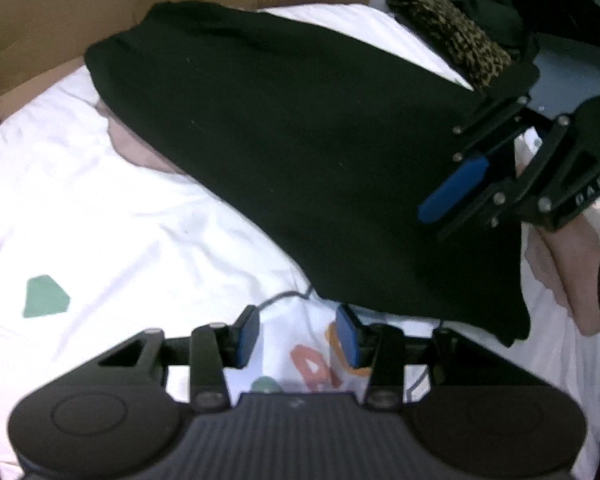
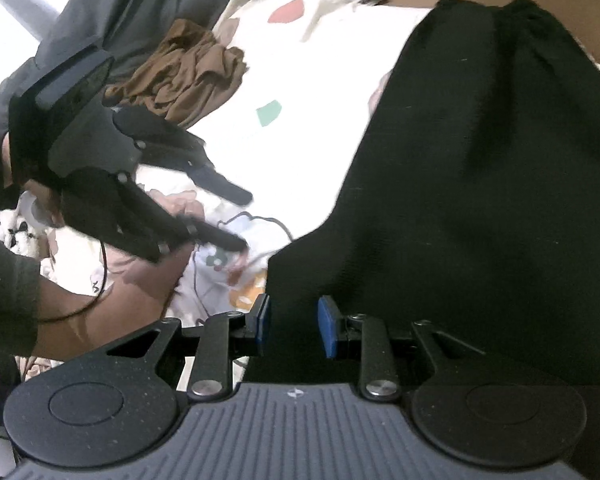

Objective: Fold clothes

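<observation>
Black garment lies spread flat on the white bed sheet, w/ a brown crumpled garment well apart near the sheet's far edge. Left tool released, jaws apart over bare sheet just beside the black hem. Right tool also released, pads apart above the garment's near corner, gripping nothing.
</observation>
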Available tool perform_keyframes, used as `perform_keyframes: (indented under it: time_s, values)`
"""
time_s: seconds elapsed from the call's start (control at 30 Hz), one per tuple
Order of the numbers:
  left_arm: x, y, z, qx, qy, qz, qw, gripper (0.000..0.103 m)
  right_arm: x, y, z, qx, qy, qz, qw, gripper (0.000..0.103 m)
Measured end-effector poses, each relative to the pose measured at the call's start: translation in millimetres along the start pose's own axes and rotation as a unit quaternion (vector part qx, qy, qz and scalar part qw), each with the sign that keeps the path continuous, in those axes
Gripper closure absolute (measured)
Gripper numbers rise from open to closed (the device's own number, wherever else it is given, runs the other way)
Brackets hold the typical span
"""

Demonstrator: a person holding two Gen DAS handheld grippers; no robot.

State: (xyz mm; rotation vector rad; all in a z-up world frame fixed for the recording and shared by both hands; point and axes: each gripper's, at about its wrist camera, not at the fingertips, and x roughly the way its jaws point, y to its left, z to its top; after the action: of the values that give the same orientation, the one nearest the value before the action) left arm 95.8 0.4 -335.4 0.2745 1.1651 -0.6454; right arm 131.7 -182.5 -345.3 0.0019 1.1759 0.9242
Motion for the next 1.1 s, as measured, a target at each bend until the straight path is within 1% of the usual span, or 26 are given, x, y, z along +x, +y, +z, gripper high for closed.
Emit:
perform_keyframes:
  time_s: [0.03,0.07,0.1,0.23,0.27,0.5,0.6,0.63,0.7,0.87,1.03,1.1]
  values:
    - [4,-3,0,0.003,0.002,0.006,1.0000,0.059,3,5,0,-0.008,0.001,-0.002,1.000,0.071]
    - [9,-5,0,0.007,0.006,0.012,0.9999,0.059,5,8,0,-0.016,0.001,-0.005,1.000,0.063]
    - [13,-9,0,0.013,0.009,0.018,0.9997,0.059,7,12,0,-0.024,0.001,-0.008,1.000,0.062]
    - [20,-17,-3,0.041,0.019,0.038,0.9983,0.059,7,19,-4,-0.039,-0.001,-0.013,0.999,0.062]
    - [22,-20,-3,0.043,0.021,0.037,0.9982,0.059,8,20,-5,-0.039,-0.001,-0.013,0.999,0.062]
    - [15,-19,11,-0.007,-0.012,0.009,0.9999,0.058,17,26,-6,-0.050,0.002,-0.028,0.998,0.061]
    - [11,-18,17,-0.029,-0.026,-0.003,0.9992,0.058,17,26,-10,-0.049,0.002,-0.035,0.998,0.059]
    - [10,-18,19,-0.037,-0.031,-0.007,0.9988,0.058,17,25,-11,-0.045,0.003,-0.039,0.998,0.056]
    - [13,-19,22,-0.040,-0.032,-0.011,0.9986,0.058,16,23,-12,-0.039,0.005,-0.044,0.998,0.055]
    - [18,-27,30,-0.037,-0.033,-0.008,0.9987,0.058,16,25,-13,-0.045,0.002,-0.062,0.997,0.055]
    - [25,-30,33,-0.044,-0.036,-0.002,0.9984,0.059,16,31,-13,-0.066,-0.006,-0.093,0.994,0.056]
    - [26,-30,34,-0.050,-0.037,-0.003,0.9981,0.059,19,31,-13,-0.070,-0.003,-0.094,0.993,0.056]
